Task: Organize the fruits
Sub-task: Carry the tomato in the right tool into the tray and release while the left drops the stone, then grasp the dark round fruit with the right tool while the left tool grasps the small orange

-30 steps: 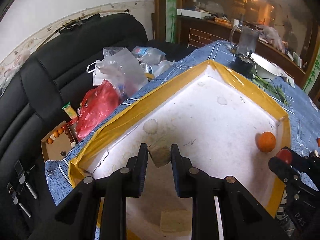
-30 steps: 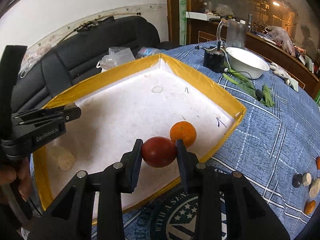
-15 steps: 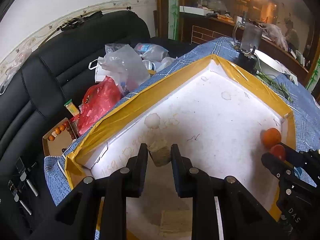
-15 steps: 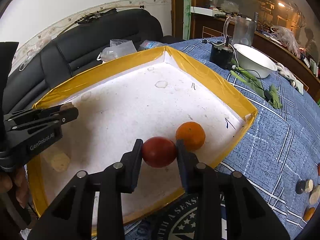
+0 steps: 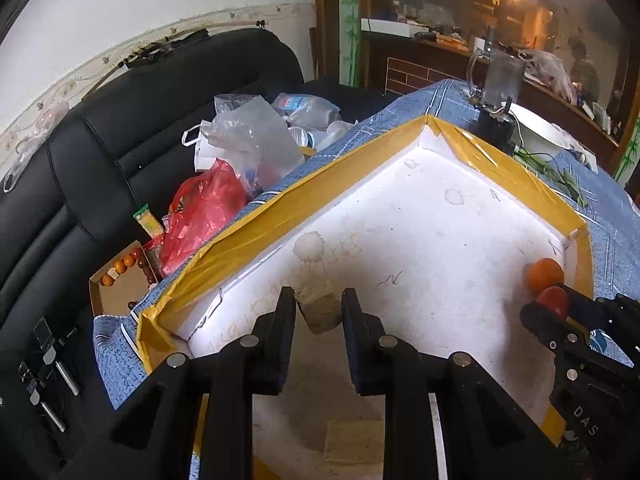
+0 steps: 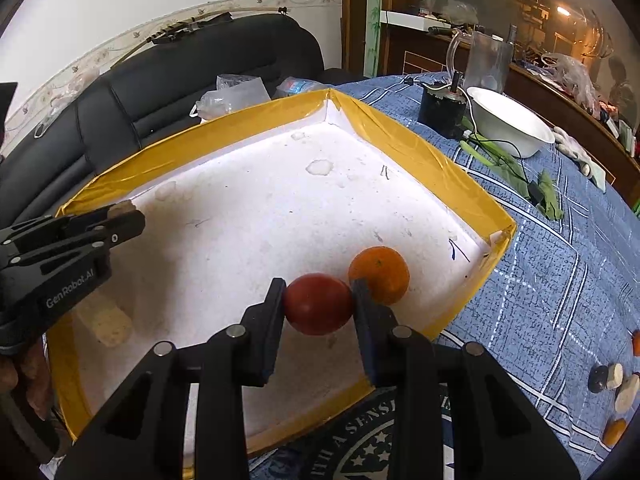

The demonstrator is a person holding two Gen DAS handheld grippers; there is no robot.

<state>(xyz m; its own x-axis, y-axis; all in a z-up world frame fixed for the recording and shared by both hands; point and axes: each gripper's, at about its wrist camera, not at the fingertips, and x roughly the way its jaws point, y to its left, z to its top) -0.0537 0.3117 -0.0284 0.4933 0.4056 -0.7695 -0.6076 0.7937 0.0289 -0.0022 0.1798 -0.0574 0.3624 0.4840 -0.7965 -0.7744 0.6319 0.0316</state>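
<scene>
A white foam tray with yellow taped walls (image 6: 420, 152) (image 5: 360, 160) lies on the blue cloth. My right gripper (image 6: 318, 304) is shut on a red tomato (image 6: 318, 304), held low over the tray's near right part, right beside an orange (image 6: 380, 274) that rests by the tray's right corner. My left gripper (image 5: 318, 312) is shut on a pale brownish chunk (image 5: 320, 314) above the tray's left side. In the left wrist view the right gripper (image 5: 554, 302), its tomato (image 5: 554, 300) and the orange (image 5: 544, 274) show at the right edge. The right wrist view shows the left gripper (image 6: 124, 214) at left.
A second pale chunk (image 6: 106, 322) lies on the tray floor at the left. A white bowl (image 6: 508, 122), a black appliance (image 6: 442, 112) and green stalks (image 6: 548, 198) stand beyond the tray. Small fruit pieces (image 6: 612, 380) lie on the cloth at right. Bags (image 5: 240, 148) crowd the black sofa.
Both grippers have moved forward over the tray, each still holding its item. The tomato has come down close beside the orange.
</scene>
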